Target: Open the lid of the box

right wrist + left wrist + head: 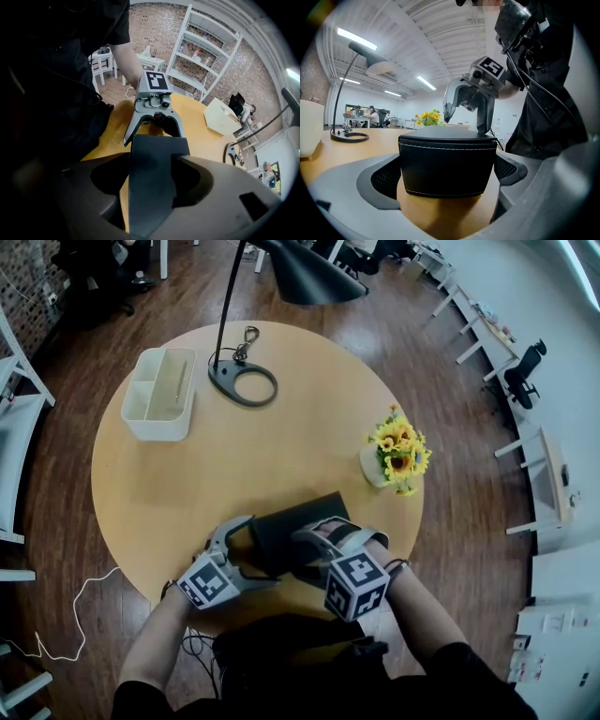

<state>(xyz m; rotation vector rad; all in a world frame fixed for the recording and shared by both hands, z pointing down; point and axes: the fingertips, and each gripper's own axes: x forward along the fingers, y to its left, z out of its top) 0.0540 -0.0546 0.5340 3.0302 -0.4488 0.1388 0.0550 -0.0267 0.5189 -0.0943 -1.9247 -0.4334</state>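
A black box (292, 519) with white stitching lies near the table's front edge, its lid down. My left gripper (258, 552) reaches in from the left, and in the left gripper view the box (447, 150) fills the gap between the jaws (447, 171), both sides against the pads. My right gripper (303, 554) comes from the right over the box's other end. From the left gripper view its fingers (485, 115) stand spread above the lid's far edge. In the right gripper view the box (152, 173) lies between open jaws (152, 192), with a gap at the left pad.
On the round wooden table (234, 474) stand a white divided tray (159, 395) at the back left, a black lamp's ring base (246, 382) beside it, and a pot of sunflowers (396, 454) at the right. A white cable (66, 615) trails on the floor.
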